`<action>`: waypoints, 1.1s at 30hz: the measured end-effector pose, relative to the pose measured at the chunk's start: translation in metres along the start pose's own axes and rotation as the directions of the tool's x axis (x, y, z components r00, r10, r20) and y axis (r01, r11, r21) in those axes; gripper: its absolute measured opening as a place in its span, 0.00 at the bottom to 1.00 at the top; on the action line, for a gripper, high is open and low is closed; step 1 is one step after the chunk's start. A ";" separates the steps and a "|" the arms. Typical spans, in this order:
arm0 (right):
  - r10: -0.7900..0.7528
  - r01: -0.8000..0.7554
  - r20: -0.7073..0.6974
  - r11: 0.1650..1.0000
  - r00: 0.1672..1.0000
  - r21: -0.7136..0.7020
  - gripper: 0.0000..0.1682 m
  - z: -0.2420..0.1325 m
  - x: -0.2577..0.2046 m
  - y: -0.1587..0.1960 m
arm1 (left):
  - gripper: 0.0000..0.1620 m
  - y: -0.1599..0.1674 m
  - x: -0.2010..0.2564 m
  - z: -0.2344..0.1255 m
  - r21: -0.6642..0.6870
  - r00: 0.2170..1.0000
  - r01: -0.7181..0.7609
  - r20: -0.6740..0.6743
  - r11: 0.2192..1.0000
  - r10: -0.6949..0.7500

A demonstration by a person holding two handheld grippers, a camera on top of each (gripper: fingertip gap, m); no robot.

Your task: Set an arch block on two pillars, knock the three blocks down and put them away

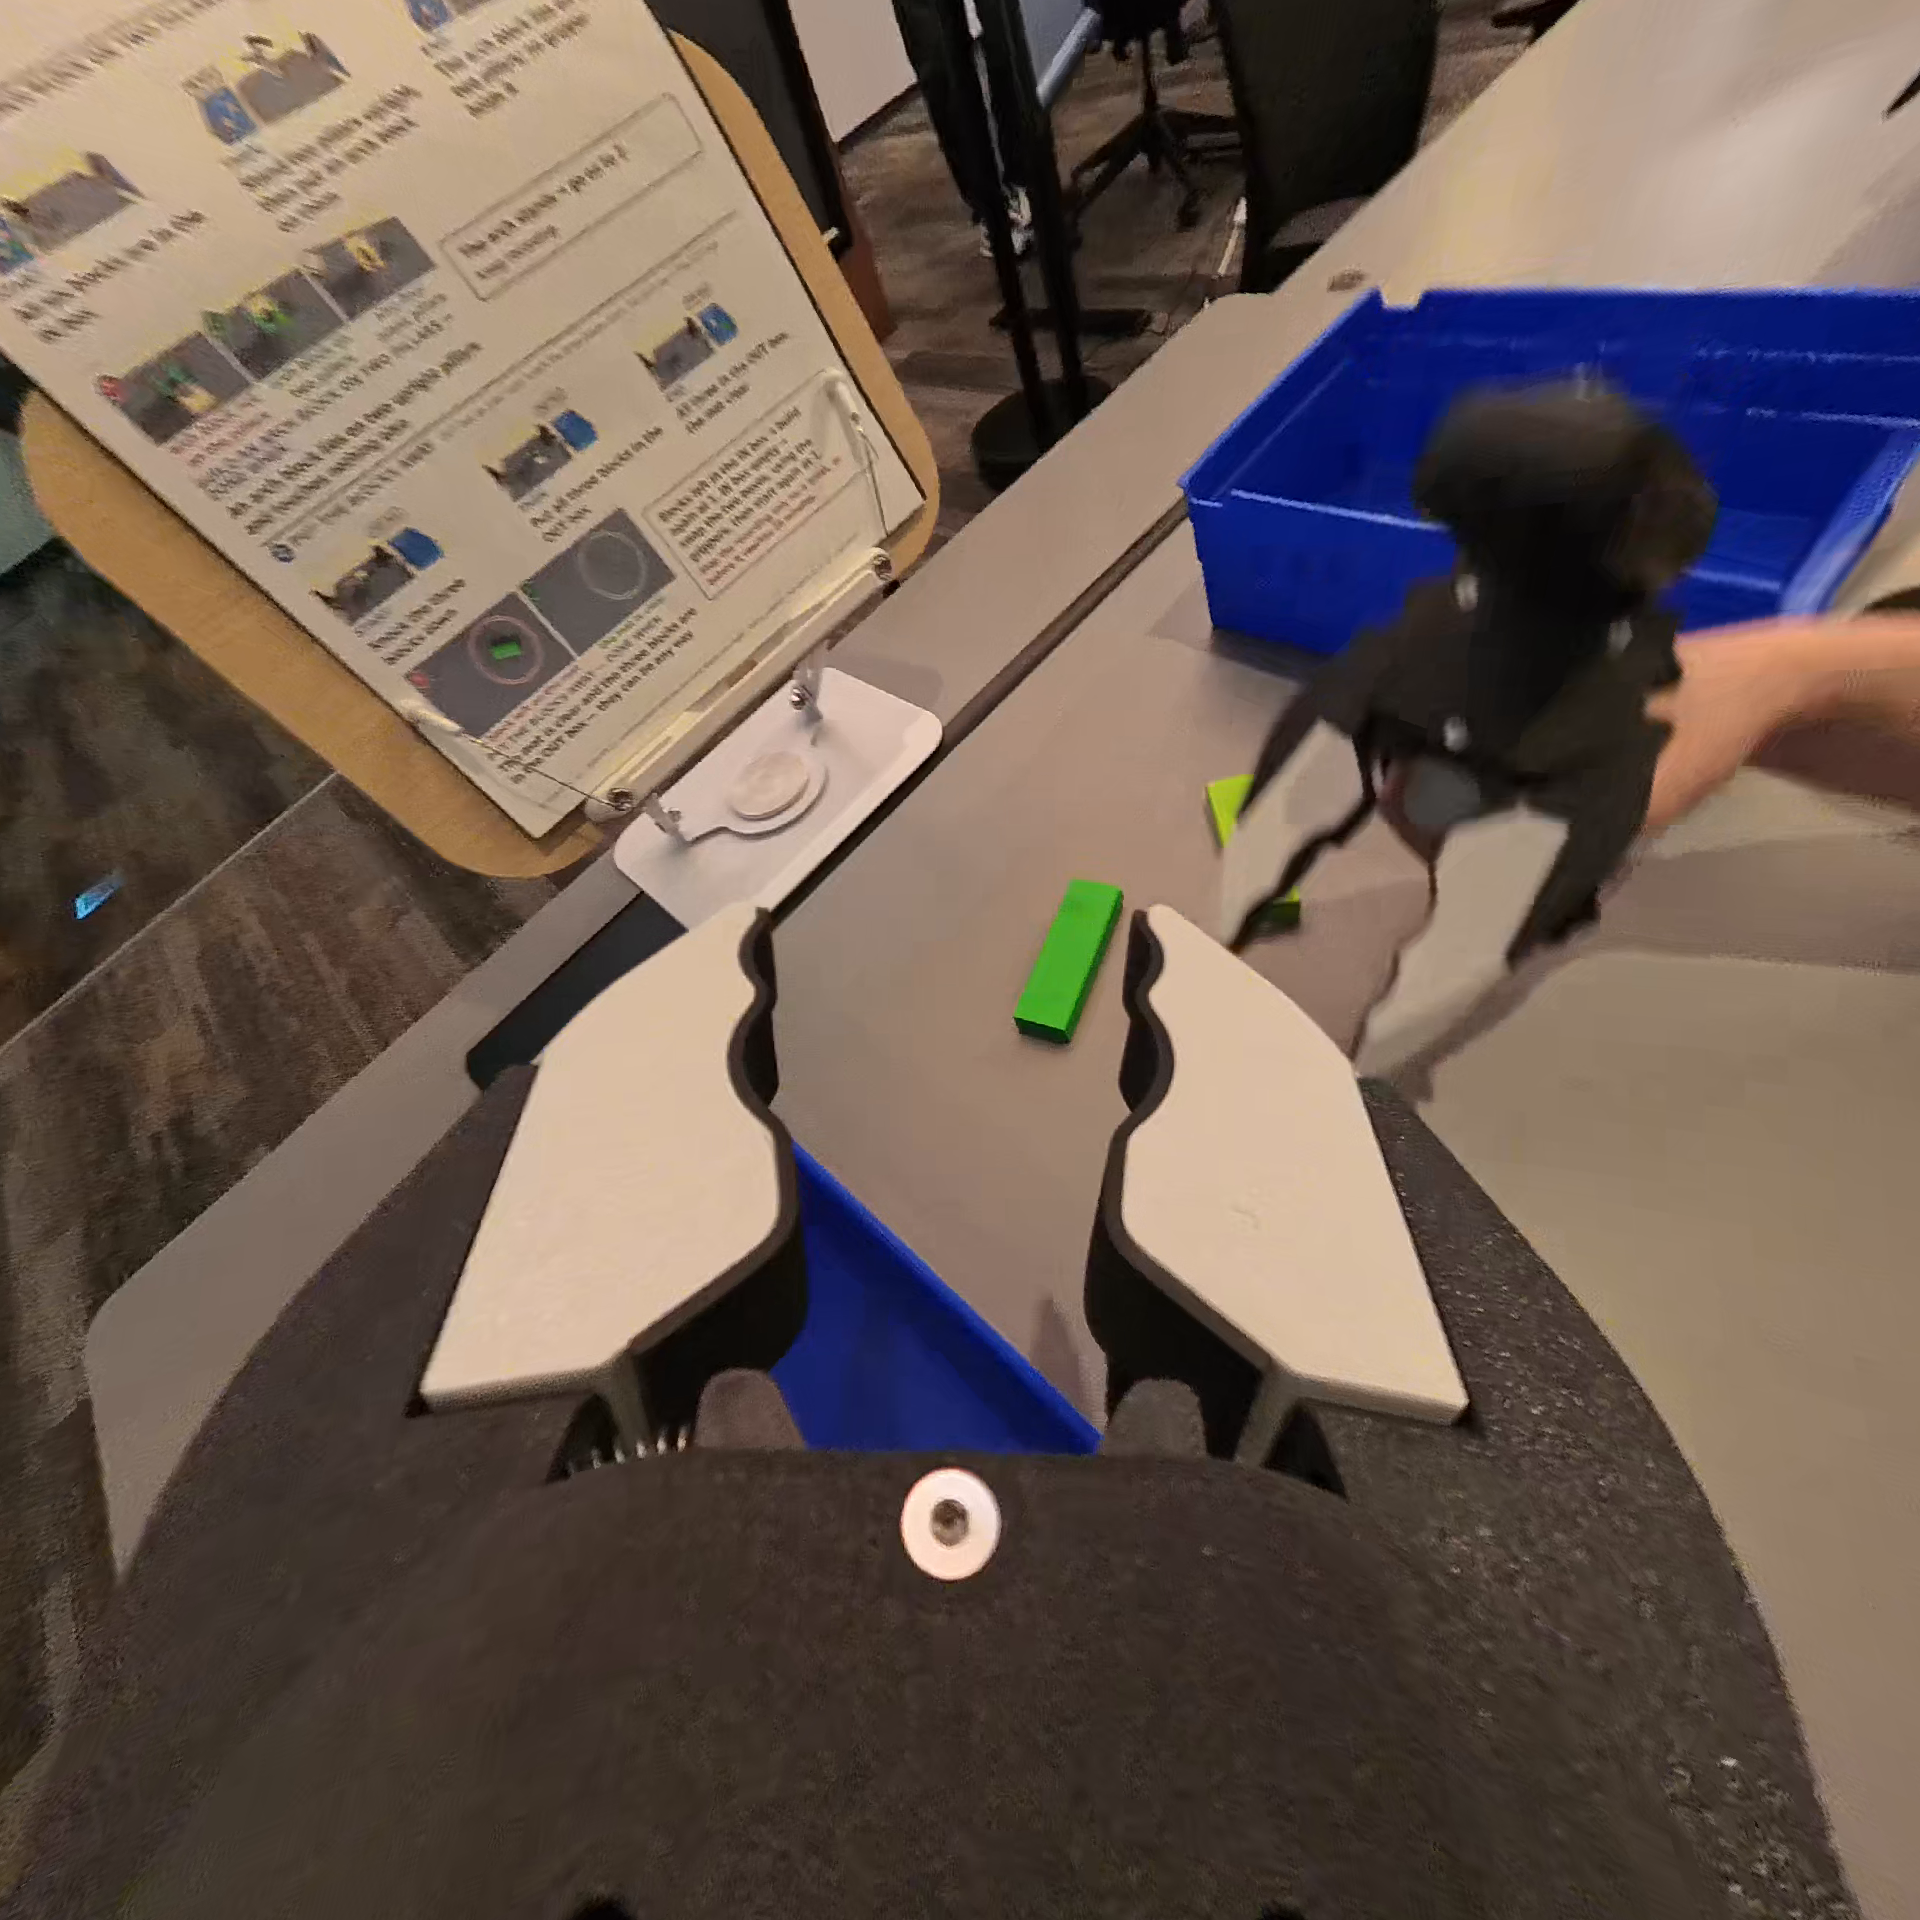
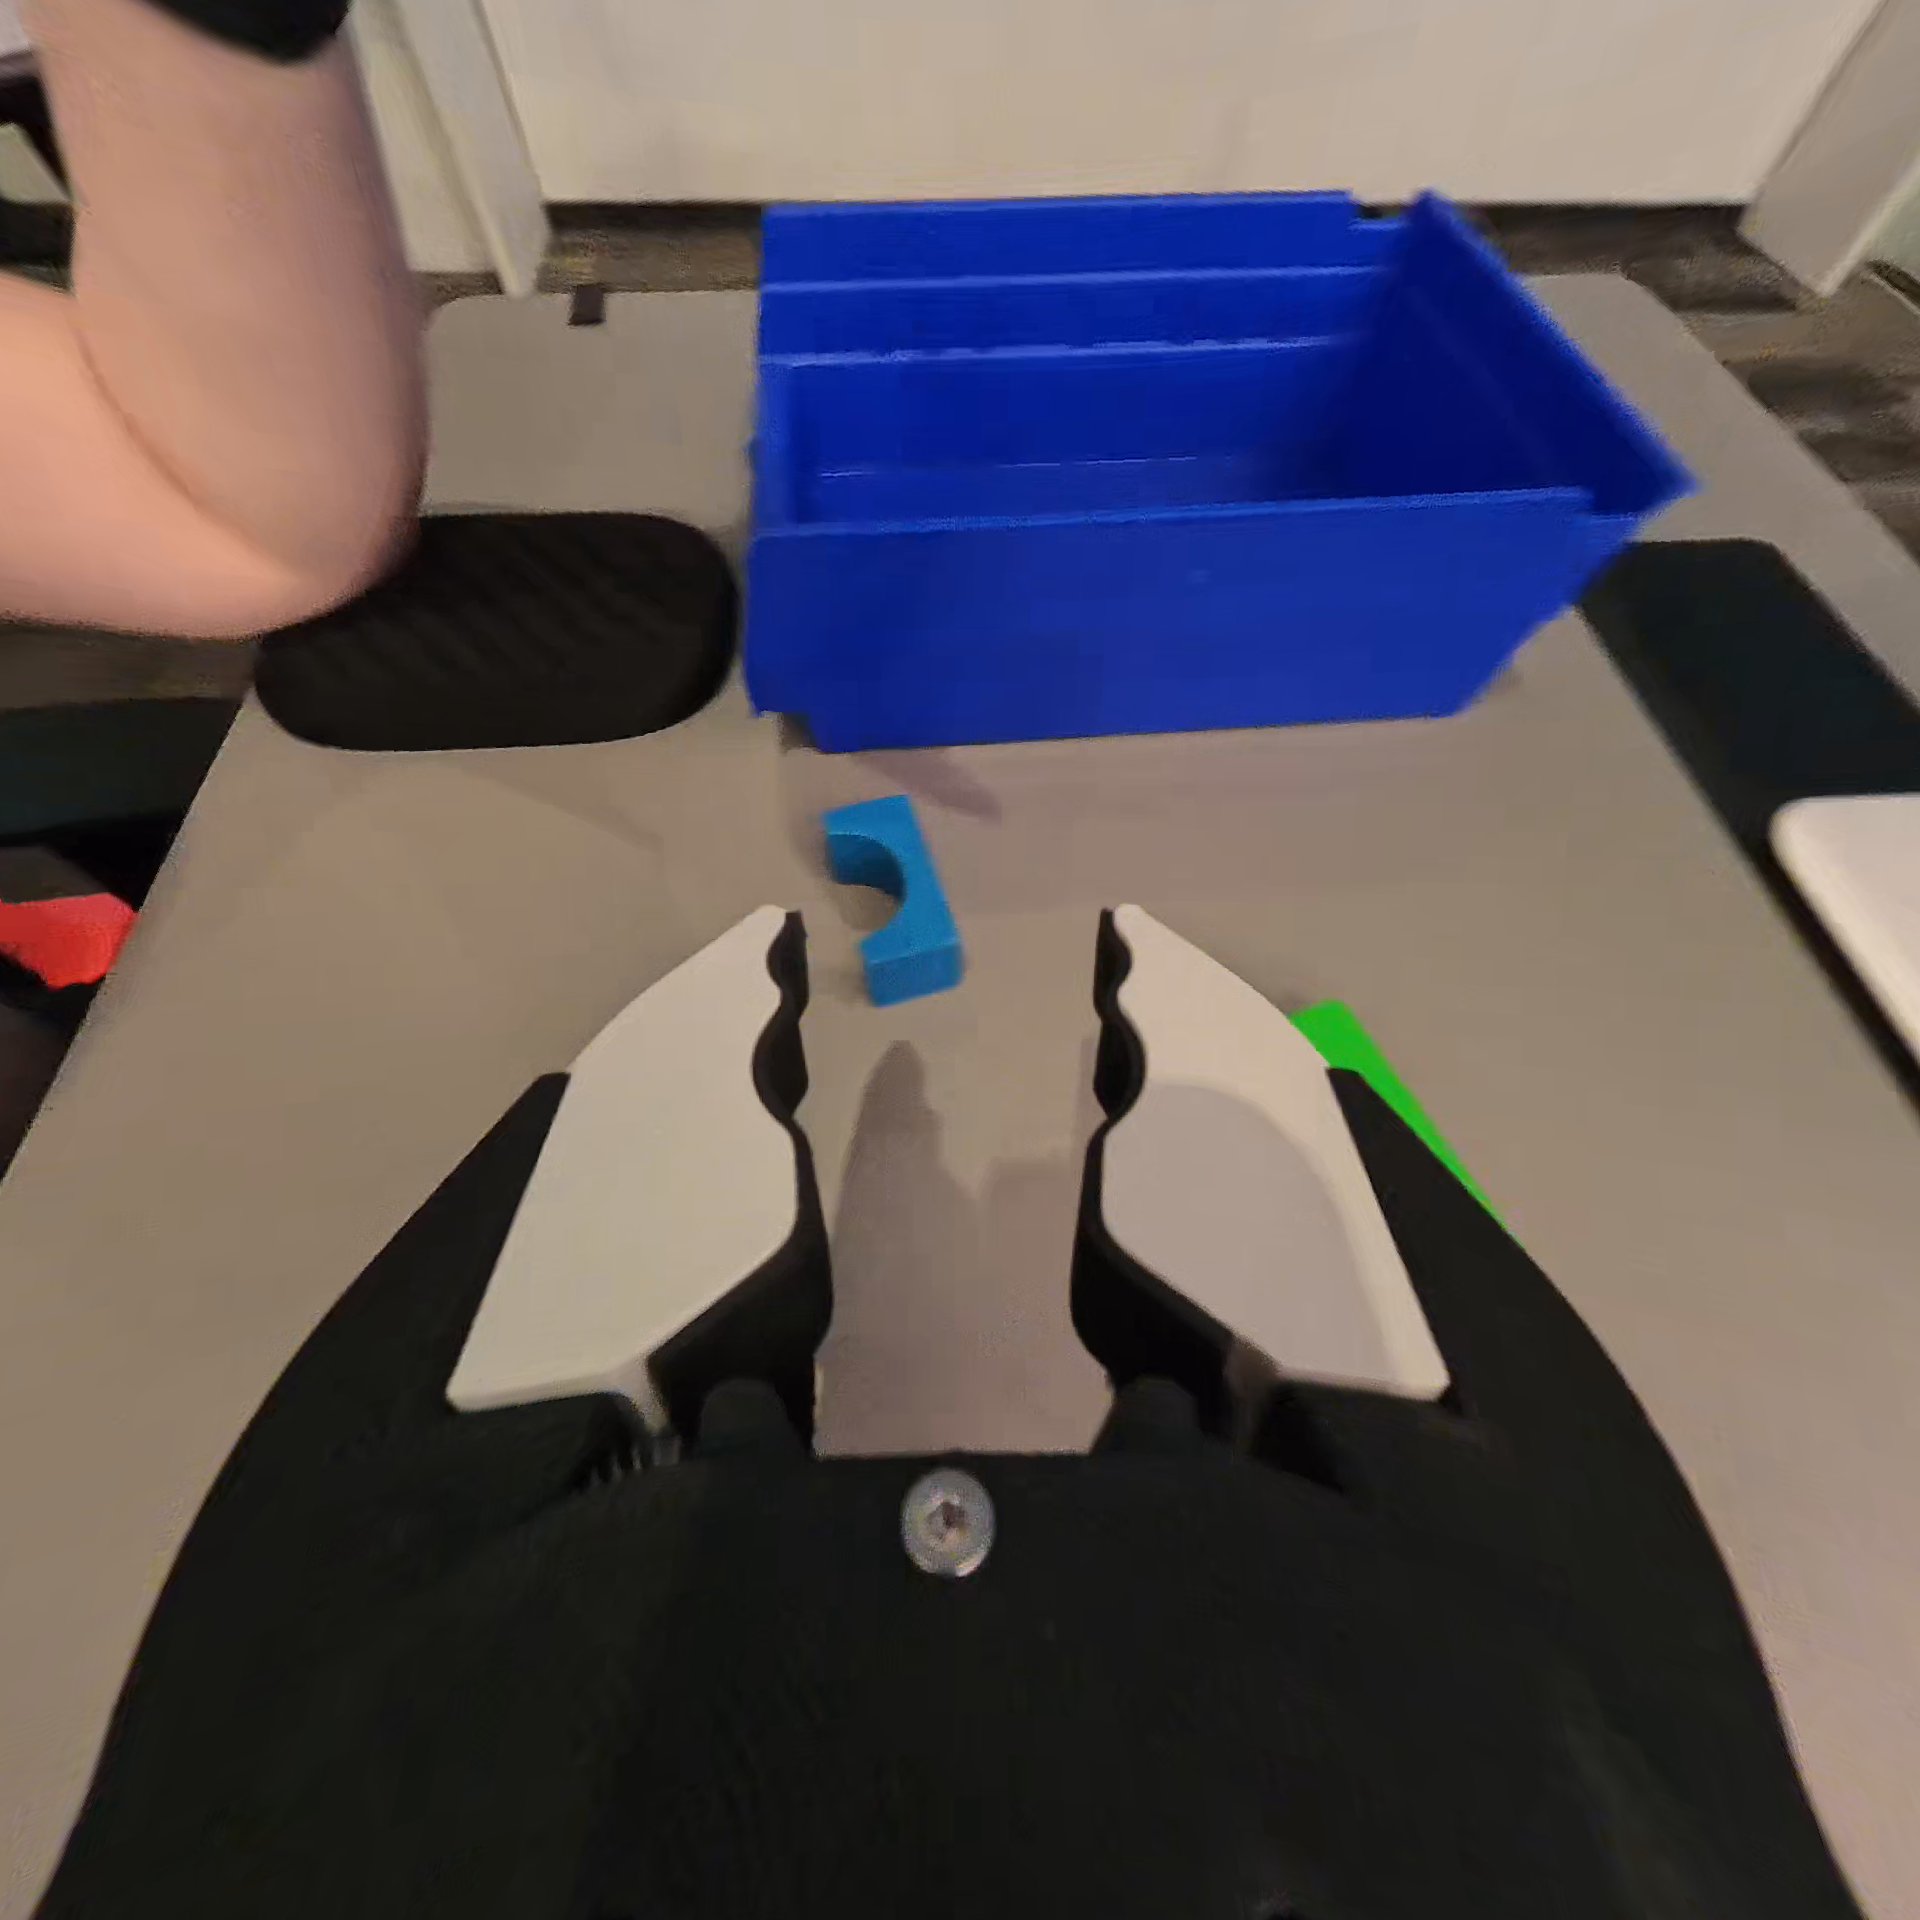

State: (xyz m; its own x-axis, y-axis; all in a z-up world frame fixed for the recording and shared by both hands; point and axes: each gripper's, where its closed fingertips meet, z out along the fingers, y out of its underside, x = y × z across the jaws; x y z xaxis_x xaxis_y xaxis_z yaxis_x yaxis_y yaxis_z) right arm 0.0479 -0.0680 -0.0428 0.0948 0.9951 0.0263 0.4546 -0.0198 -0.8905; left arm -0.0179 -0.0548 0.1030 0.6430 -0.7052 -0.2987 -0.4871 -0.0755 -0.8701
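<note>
The right gripper (image 2: pixel 948 925), jaws apart, is lining up on the toppled blue arch block (image 2: pixel 899 899) lying near the blue bin (image 2: pixel 1143 623); the left gripper (image 1: pixel 948 925) is gaping, empty, over 1 flat green pillar (image 1: pixel 1070 958).

Open left hand-held gripper (image 1: pixel 945 925), green block (image 1: pixel 1070 958) lying flat just ahead, blue bin (image 1: pixel 1309 561) beyond

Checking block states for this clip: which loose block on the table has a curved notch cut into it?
The blue block, lying just ahead of the open right gripper near the blue bin. The green block is a plain flat bar.
</note>
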 end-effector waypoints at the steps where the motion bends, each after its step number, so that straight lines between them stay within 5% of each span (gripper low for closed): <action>1: -0.021 0.021 0.019 1.000 1.000 0.009 0.32 0.013 -0.011 0.007 | 0.40 -0.002 -0.004 -0.005 0.016 1.000 0.014 0.006 1.000 -0.014; 9: -0.074 0.084 0.058 0.980 0.996 -0.183 0.26 0.090 -0.015 0.040 | 0.38 -0.006 -0.037 -0.047 0.107 0.993 0.085 0.072 0.991 -0.093; 15: -0.016 0.068 0.154 0.938 0.988 -0.339 0.11 0.108 -0.012 0.057 | 0.39 -0.006 -0.040 -0.054 0.118 0.993 0.079 0.073 0.990 -0.088; 20: 0.014 0.024 0.127 0.955 0.992 -0.296 0.10 0.097 -0.007 0.049 | 0.38 -0.011 -0.045 -0.066 0.167 0.991 0.096 0.078 0.981 -0.110; 24: 0.035 -0.033 0.009 0.985 0.999 -0.170 0.10 0.038 0.015 0.013 | 0.38 -0.014 -0.050 -0.075 0.202 0.988 0.115 0.080 0.973 -0.134; 27: 0.015 -0.036 -0.209 0.995 0.978 -0.093 0.10 -0.047 0.050 -0.012 | 0.38 -0.012 -0.050 -0.071 0.201 0.985 0.144 0.068 0.969 -0.161; 33: 0.114 -0.152 -0.678 0.988 0.726 0.004 0.09 -0.253 0.116 0.009 | 0.34 -0.013 -0.007 -0.003 0.178 0.986 0.154 -0.087 0.972 -0.140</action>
State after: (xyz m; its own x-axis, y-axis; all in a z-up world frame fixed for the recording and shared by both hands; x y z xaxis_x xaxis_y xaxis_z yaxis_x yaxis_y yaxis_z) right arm 0.2868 0.0231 0.0667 0.7214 0.6547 0.2257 0.4318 -0.1704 -0.8857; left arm -0.0181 -0.0513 0.1176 0.6509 -0.7464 -0.1385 -0.2696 -0.0567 -0.9613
